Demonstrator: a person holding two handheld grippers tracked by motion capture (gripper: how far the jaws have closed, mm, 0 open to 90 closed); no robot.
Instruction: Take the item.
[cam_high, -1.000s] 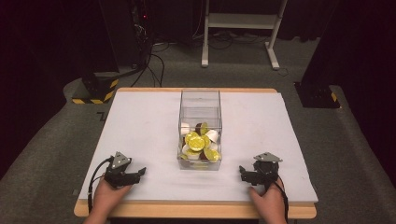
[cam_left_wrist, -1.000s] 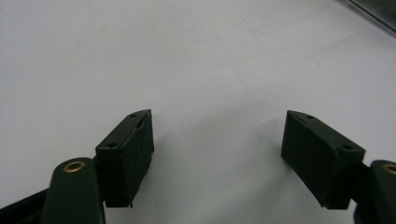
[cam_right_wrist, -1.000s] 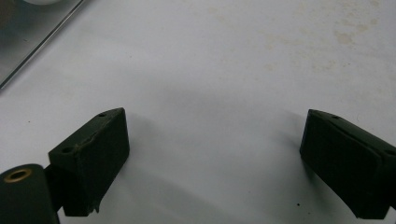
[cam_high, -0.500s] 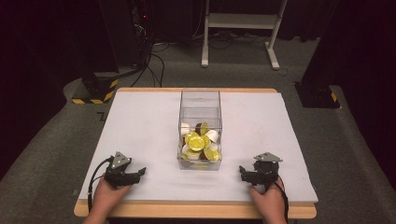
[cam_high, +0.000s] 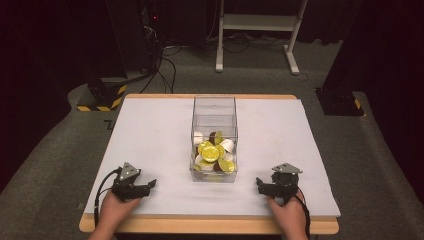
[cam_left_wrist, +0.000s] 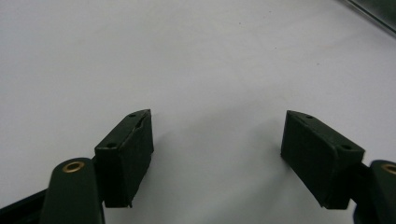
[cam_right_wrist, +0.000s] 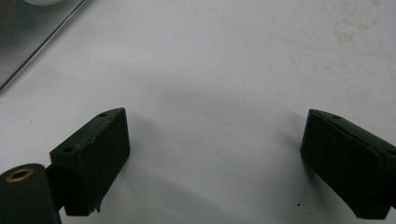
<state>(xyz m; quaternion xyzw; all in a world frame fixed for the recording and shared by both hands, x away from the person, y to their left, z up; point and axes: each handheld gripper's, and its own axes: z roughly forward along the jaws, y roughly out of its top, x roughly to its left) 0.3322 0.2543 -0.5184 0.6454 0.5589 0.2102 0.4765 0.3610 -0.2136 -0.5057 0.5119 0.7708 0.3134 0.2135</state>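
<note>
Nothing has moved: both hand-held grippers, left (cam_high: 150, 185) and right (cam_high: 260, 186), rest jaws apart and empty beside the clear box (cam_high: 214, 142) of capsules (cam_high: 211, 153), work not yet begun.

High view sits above the near edge, looking forward and down over the whole white rectangular surface (cam_high: 150, 130). Each gripper view rides low and very close to that surface, looking along its own black jaws. Shared: the surface, plus an edge of the clear plastic box (cam_high: 214, 140) (cam_left_wrist: 373, 14) (cam_right_wrist: 37, 39).
</note>
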